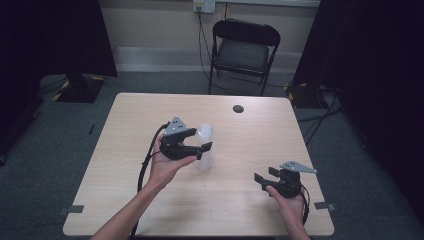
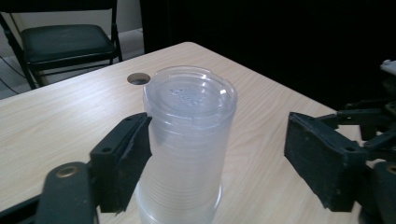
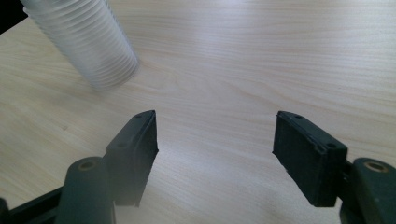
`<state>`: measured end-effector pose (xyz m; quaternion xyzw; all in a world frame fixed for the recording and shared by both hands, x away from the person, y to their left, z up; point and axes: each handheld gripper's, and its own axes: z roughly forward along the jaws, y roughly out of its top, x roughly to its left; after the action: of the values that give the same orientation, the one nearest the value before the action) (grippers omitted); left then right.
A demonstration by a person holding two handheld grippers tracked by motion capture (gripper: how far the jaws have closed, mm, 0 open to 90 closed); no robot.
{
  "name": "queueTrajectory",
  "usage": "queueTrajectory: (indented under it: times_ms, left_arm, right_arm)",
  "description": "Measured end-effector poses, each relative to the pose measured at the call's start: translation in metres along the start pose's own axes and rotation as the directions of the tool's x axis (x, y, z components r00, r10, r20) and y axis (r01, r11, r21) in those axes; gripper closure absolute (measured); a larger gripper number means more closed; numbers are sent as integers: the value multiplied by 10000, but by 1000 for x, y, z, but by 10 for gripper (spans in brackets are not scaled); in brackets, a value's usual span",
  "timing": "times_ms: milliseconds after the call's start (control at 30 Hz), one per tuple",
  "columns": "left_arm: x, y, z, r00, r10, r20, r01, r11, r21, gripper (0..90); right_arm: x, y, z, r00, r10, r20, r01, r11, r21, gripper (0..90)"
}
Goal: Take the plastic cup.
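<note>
We find the stack of clear cups (image 2: 187, 140) upright mid-table (image 1: 150, 200), bases up, long axis vertical. The left gripper (image 2: 219, 158) stands released around it, one pad touching. The right gripper (image 3: 215, 154) is released, well apart.

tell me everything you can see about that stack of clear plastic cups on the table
The stack of cups is clear, slightly frosted plastic, nested upside down so a round base faces up and ribbed rims ring its sides. It stands upright near the middle of the table. The left gripper straddles it with jaws apart: one pad sits against its side, the other stands clear.
</note>
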<state>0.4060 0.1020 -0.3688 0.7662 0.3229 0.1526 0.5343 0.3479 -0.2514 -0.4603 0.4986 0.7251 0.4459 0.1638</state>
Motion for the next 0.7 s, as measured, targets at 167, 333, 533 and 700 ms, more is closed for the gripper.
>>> queueTrajectory:
  times_ms: [167,333,533,700]
  left_arm:
    - [7,-2,15,9993,-356,-124,358,9992,155,216]
    - [11,-6,26,9993,-329,-172,334,9990,285,214]
    - [14,-12,36,9996,9,-273,8,9980,636,235]
    - [15,-16,40,9990,98,-432,-72,9981,607,221]
  right_arm:
    - [0,-1,1,9999,-4,-108,5,10000,64,308]
    - [0,-1,1,9999,-35,-125,36,10000,74,308]
    - [0,-1,2,9999,-20,-160,21,10000,93,308]
    - [-1,-1,5,9999,25,-168,-22,9999,169,308]
